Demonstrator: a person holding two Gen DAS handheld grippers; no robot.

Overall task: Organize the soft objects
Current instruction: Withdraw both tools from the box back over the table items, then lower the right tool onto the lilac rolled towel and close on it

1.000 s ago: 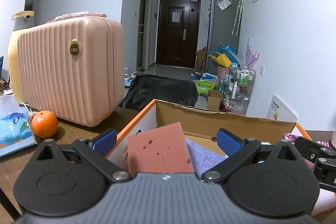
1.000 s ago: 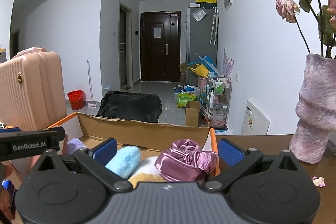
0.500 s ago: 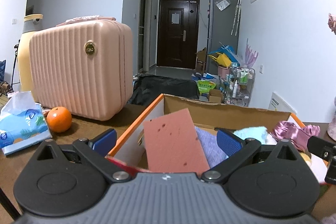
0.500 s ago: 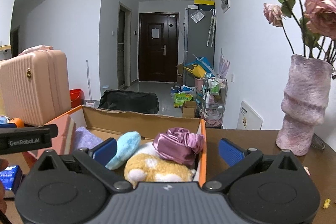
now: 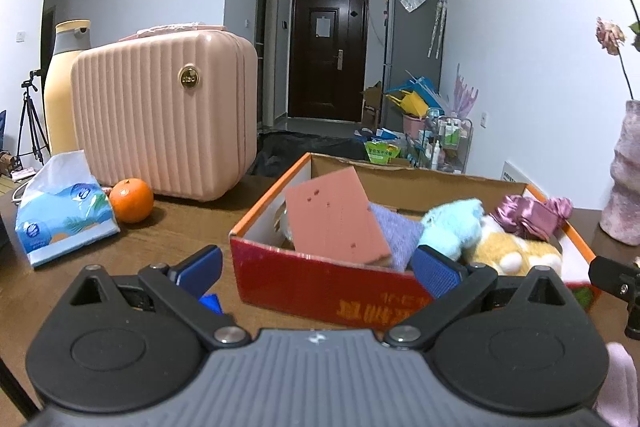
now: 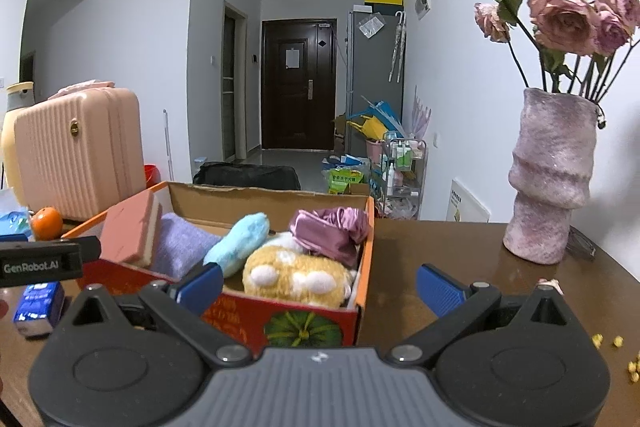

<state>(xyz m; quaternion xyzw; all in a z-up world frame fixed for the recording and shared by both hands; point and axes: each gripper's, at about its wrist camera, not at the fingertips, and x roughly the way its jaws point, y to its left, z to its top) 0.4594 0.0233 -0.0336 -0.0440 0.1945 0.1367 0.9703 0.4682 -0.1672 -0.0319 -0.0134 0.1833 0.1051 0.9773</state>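
Observation:
A red and orange cardboard box [image 5: 320,283] stands on the brown table; it also shows in the right wrist view [image 6: 304,323]. In it lie a pink sponge [image 5: 332,215] leaning at the left, a purple cloth [image 5: 396,231], a light blue plush [image 5: 452,227], a yellow plush toy [image 6: 296,277] and a mauve satin cloth [image 6: 332,231]. My left gripper [image 5: 316,271] is open and empty, in front of the box's near wall. My right gripper [image 6: 320,283] is open and empty, in front of the box's right corner.
A pink ribbed case [image 5: 168,115], an orange [image 5: 131,199] and a tissue pack [image 5: 64,215] stand left of the box. A pink vase with roses [image 6: 548,179] stands at the right. A small blue packet [image 6: 38,307] lies near left. Yellow crumbs [image 6: 616,351] lie at the right.
Both grippers have drawn back from the box toward me, so the whole box now shows. The pink sponge stays in the box, leaning at its left end.

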